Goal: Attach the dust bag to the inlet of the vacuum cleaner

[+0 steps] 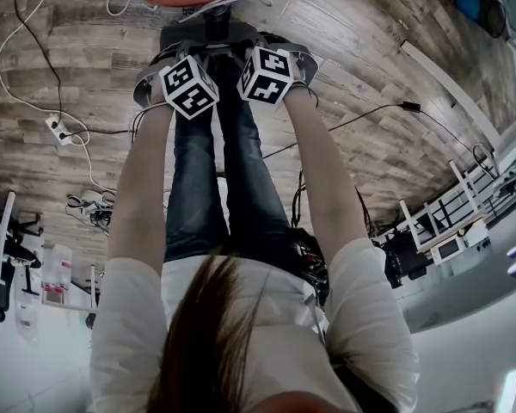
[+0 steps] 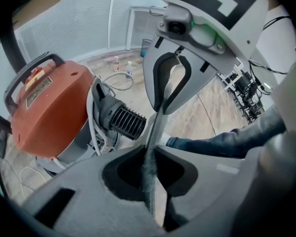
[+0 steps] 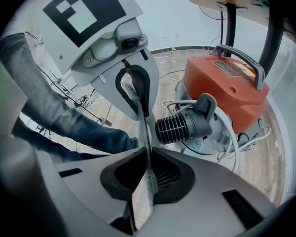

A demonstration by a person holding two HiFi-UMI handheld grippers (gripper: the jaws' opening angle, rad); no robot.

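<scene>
**Inspector:** Dust bag [image 3: 147,184] first. Position?

**Assessor:** It is held off the floor as a thin grey sheet, seen edge-on, stretched between the two grippers in front of the person's jeans [image 1: 213,179]. In the right gripper view a paler, card-like strip shows at its near end.

**Inspector:** Grip on it?

**Assessor:** Left gripper [image 2: 152,156]: jaws clamped on the bag's edge, with the fabric running straight through the closed pads. Right gripper [image 3: 147,154]: likewise pinched tight on the opposite edge. The two grippers face each other across the sheet, and both point steeply down.

**Inspector:** Relation to the vacuum cleaner [image 2: 49,107]?

**Assessor:** The machine stands on the wooden floor [image 1: 370,67] just beyond the grippers. Its orange top faces up, with a black carry handle [image 3: 246,65] over it. A black ribbed fitting [image 3: 183,125] juts from its side toward the bag. In both gripper views the held edge runs beside that fitting, close to it. No view confirms whether they touch.

**Inspector:** Surroundings?

**Assessor:** A white cable [image 3: 228,132] loops around the machine's base. A white power strip [image 1: 58,129] with trailing leads lies on the floor well to the person's left.
</scene>
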